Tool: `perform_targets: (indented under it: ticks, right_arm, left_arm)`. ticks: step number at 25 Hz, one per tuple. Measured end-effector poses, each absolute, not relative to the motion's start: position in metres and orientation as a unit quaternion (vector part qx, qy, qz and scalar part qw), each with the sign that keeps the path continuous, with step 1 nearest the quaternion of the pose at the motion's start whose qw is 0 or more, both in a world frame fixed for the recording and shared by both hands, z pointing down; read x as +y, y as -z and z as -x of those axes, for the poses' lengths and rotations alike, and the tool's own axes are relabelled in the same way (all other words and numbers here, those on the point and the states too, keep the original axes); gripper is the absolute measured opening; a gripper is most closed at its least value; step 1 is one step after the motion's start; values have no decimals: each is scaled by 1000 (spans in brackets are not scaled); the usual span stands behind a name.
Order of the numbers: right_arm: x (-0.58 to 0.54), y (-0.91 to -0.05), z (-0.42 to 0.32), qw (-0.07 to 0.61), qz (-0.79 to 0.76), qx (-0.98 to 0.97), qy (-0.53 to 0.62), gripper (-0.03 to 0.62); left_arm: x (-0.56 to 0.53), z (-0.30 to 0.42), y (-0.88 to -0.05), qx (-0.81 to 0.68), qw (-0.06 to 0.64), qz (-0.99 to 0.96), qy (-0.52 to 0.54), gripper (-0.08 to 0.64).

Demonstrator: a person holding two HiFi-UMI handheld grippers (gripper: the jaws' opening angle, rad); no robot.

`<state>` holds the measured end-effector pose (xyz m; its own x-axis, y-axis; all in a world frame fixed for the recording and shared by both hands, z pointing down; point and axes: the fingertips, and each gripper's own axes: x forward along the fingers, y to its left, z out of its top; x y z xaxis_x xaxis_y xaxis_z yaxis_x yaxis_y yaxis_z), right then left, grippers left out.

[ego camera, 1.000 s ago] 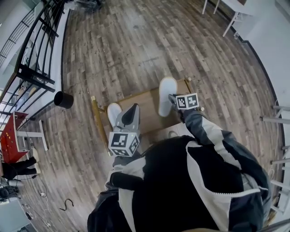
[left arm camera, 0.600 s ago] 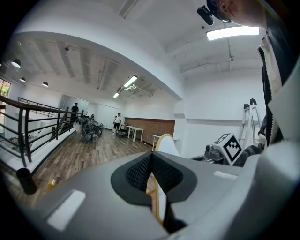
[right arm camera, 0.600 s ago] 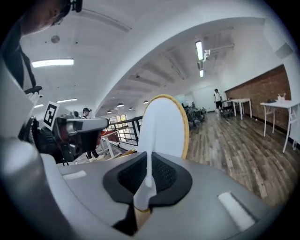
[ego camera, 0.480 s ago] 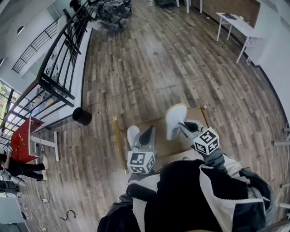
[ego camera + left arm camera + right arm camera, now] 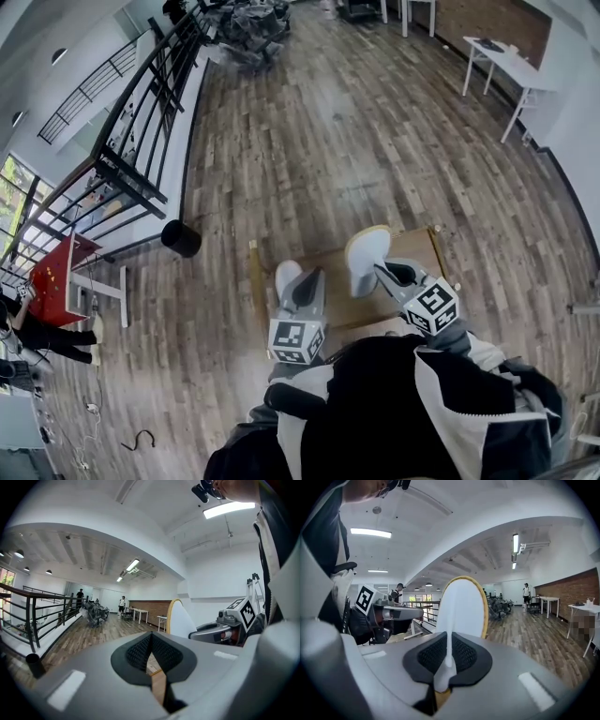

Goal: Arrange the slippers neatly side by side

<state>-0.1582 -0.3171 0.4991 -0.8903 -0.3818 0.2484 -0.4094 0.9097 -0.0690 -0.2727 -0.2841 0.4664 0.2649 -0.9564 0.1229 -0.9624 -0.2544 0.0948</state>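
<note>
Right hand-held gripper (image 5: pixel 382 270) (image 5: pixel 447 660) is pinched tight on the thin edge of a white flat slipper with a tan rim (image 5: pixel 366 255) (image 5: pixel 461 611). That slipper stands up on its side in the air, over the far edge of the brown wooden tabletop (image 5: pixel 333 281). Its flat white bottom faces the left side.

Left hand-held gripper (image 5: pixel 307 281) (image 5: pixel 151 656) has its jaws pressed together with nothing in them. You can see a bit of brown wood through the small gap below them. It points out almost flat, over the left part of the tabletop. From its own view, the held slipper (image 5: pixel 180 620) shows just to the right.

A second white slipper (image 5: pixel 285 277) sits near the left edge of the tabletop. Its toe peeks out from under the left hand-held gripper. The two slippers are apart, with bare wood between them.

A black round bin (image 5: pixel 180 238) stands on the wood plank floor (image 5: pixel 309 122), off to the left.
</note>
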Motion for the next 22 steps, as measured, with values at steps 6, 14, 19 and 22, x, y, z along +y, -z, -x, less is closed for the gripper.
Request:
perform_targets:
  ticks: [6,14,19,22]
  right_arm:
    - [-304,-504,187,121,-182,-973,-80,25]
    - [-300,-548,233,159,-158,-968,-115,25]
    - [-303,-613,268,210,-157,-947,-186,25]
    - [-303,-661,287,255,-157,-928,-222,26]
  left_arm:
    - [-266,291,-467,-616,77,-784,-18,12]
    - [-238,325,-469,-644,81,-761,-10,12]
    - [-219,341,-470,-650,82,-755,-10,12]
    - [-208,346,-473,-652,85,-754,-16,12]
